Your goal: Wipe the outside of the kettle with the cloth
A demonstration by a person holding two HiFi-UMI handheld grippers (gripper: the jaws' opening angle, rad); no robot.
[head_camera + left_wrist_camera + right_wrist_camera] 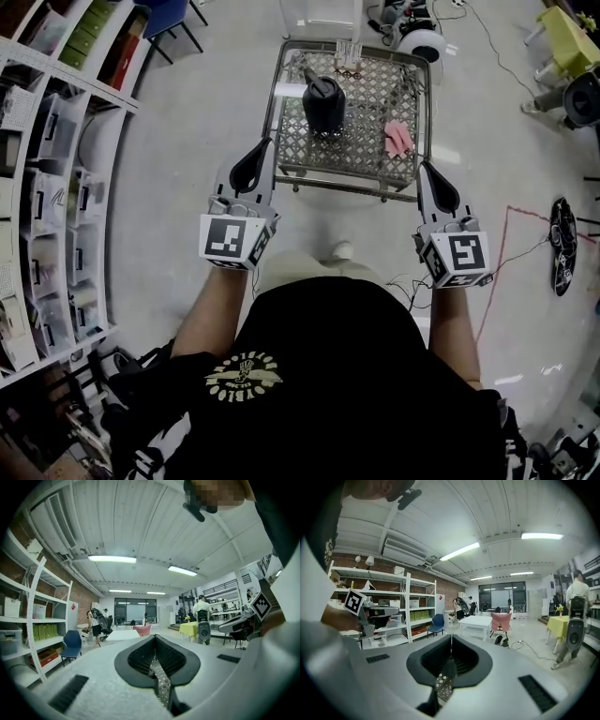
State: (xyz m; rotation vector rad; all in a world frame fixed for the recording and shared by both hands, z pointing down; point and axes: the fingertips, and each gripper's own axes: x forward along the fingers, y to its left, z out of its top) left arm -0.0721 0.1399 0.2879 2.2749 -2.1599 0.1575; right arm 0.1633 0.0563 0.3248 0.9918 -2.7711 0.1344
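Nothing of the wiping is done yet. The kettle (323,101) stands upright towards the back left of the mesh table (349,180), dark and untouched. The cloth (398,139), pink and crumpled, lies on the mesh to the kettle's right, apart from it and nearer the table's right edge.

Both grippers are on the near side of the table, short of its front rim, one to each side of the person's body. The left gripper (255,161) has its jaws together with nothing between them; in its own view the pads meet in a line at the tip (154,637), and only a sliver of mesh shows through the gap lower down. The right gripper (433,183) is the same: jaws closed on nothing (451,637).

So every step is left, as far as I can judge:
- open a gripper and pick up the cloth (the right one is on the cloth's side, so it looks the likelier)
- bring the cloth to the kettle
- rub it over the outside, perhaps with the other gripper steadying the kettle

Both jaws must open before anything can be gripped.
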